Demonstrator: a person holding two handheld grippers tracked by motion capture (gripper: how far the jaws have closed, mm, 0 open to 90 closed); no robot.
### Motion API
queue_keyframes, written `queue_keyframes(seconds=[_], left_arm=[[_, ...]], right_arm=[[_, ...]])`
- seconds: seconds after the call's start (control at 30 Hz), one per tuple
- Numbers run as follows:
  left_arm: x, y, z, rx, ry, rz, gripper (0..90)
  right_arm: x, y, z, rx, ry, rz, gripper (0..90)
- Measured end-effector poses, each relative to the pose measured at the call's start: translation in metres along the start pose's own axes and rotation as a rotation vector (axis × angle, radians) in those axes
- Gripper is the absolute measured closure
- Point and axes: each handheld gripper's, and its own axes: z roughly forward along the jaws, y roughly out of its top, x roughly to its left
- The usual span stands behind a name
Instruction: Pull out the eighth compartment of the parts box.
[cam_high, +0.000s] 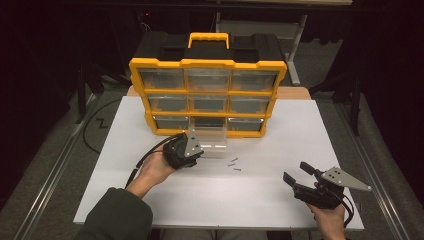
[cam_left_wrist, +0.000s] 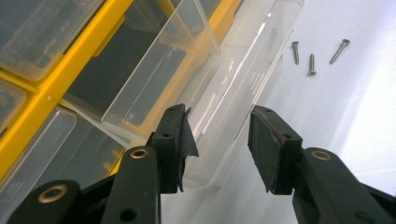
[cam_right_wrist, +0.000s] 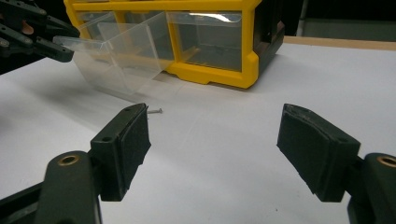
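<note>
Left gripper view: the left gripper (cam_left_wrist: 219, 135) has its jaws apart around the front lip of a clear drawer (cam_left_wrist: 233, 93), pulled partway out of the bottom row's middle slot of the yellow organizer (cam_high: 207, 95), apparently to expose or remove it. I cannot tell whether the pads touch. Three screws (cam_high: 233, 164) lie just right of the drawer, near its path. The right gripper (cam_high: 299, 173) waits open, near right.
</note>
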Motion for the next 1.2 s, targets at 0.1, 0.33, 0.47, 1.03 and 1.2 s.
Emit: queue_keyframes(seconds=[0.1, 0.33, 0.47, 1.03, 1.2], left_arm=[[0.001, -0.001, 0.000, -0.006, -0.005, -0.015, 55.5], [0.005, -0.001, -0.005, -0.026, 0.001, -0.052, 43.6], [0.009, -0.003, -0.009, -0.043, -0.019, -0.090, 35.3], [0.019, -0.024, -0.037, -0.116, -0.021, -0.265, 28.5], [0.019, -0.033, -0.049, -0.143, -0.022, -0.307, 28.4]], right_arm=[[0.000, 0.000, 0.000, 0.005, -0.004, -0.001, 26.8], [0.000, 0.000, 0.000, 0.002, -0.004, -0.003, 26.8], [0.000, 0.000, 0.000, 0.003, -0.006, 0.001, 26.8], [0.000, 0.000, 0.000, 0.003, -0.002, 0.001, 26.9], [0.000, 0.000, 0.000, -0.001, -0.004, 0.003, 26.8]])
